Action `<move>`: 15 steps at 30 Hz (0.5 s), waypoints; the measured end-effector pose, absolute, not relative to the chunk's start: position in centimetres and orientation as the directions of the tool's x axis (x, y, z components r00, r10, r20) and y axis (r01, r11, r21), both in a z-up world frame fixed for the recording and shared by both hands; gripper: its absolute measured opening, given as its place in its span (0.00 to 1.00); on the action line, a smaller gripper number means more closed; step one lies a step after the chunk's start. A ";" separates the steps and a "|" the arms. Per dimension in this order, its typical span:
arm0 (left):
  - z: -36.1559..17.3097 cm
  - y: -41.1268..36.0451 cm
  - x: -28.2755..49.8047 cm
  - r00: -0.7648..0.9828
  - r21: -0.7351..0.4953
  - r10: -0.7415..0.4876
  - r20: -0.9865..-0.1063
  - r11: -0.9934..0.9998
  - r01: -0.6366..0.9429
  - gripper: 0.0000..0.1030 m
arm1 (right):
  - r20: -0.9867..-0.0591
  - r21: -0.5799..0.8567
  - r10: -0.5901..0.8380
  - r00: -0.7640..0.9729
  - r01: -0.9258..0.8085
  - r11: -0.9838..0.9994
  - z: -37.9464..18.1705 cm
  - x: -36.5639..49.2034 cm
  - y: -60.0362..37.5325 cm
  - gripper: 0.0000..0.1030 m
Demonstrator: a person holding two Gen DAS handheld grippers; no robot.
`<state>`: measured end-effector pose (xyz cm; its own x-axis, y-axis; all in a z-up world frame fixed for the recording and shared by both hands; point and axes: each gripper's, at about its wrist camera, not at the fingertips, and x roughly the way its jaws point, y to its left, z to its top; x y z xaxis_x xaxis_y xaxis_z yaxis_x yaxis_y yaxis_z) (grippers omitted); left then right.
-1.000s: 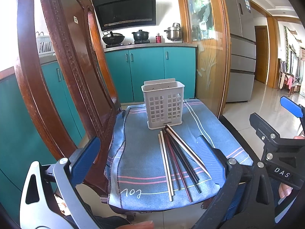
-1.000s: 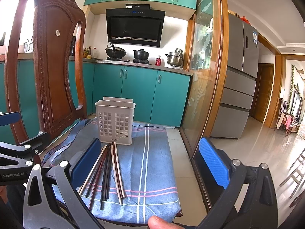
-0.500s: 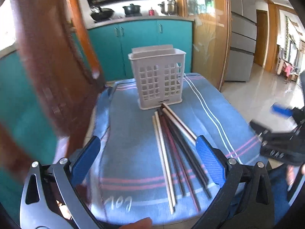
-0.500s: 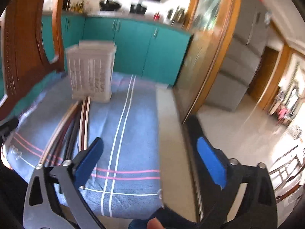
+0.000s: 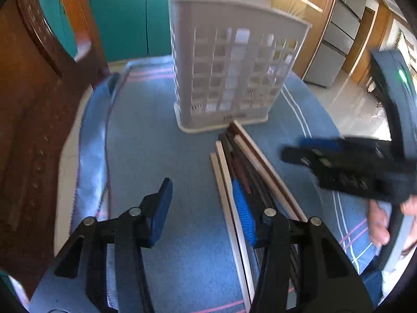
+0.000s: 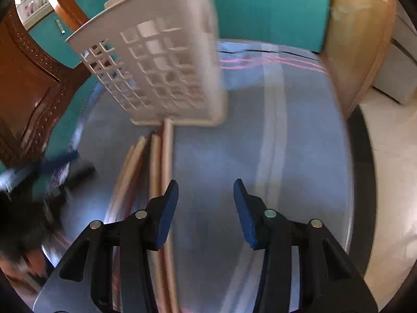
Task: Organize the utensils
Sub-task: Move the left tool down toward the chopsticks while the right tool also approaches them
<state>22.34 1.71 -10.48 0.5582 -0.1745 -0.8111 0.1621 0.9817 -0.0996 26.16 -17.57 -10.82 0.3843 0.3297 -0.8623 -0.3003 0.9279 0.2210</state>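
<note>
A: This is a kitchen with green cupboards (image 5: 125, 13). A blue cloth (image 5: 161, 140) lies over the seat of a brown wooden chair (image 5: 31, 104).

B: Where are the things to tidy?

A: The chopsticks (image 5: 250, 167) lie flat on the cloth in a tight bunch. Their far tips almost touch the foot of the white basket (image 5: 229, 73). The basket stands upright at the back of the cloth.

B: What are the hands doing?

A: The left hand-held gripper (image 5: 203, 208) is open wide, low over the cloth. Its right finger (image 5: 243, 216) sits over the pale sticks on the left edge of the bunch. The right hand-held gripper (image 6: 206, 208) is open wide too, over bare cloth. The sticks (image 6: 161, 161) are just to its left. Neither one holds anything.

B: How will the sticks feel?

A: I think they are light, thin and hard. They look smooth, so they may slip or roll. The cloth is soft, so a finger could push under one a bit.

B: Where should you grab?

A: Near the middle of a stick on the edge of the bunch, I would say. Then it will not tip much. Pinch across it, not along it. Grabbing from the crowded middle could drag the others.

B: And the basket?

A: It looks light, with lots of holes. A bump could knock it over.
</note>
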 end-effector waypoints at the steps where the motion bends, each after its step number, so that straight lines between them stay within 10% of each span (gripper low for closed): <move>1: -10.7 1.6 22.4 0.552 -0.095 -0.172 -0.816 0.982 0.166 0.48 | -0.860 0.232 0.342 0.378 -0.308 0.923 -11.2 26.9 -16.9 0.44; 15: -13.2 0.5 21.7 0.501 -0.096 -0.183 -0.846 0.976 0.195 0.48 | -0.895 0.182 0.261 0.362 -0.238 0.954 -12.5 26.3 -17.4 0.18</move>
<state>21.69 0.54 -13.17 0.5013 -0.1833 -0.8457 0.1952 0.9761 -0.0958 26.27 -17.36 -12.52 0.3624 0.2608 -0.8948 -0.2381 0.9541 0.1817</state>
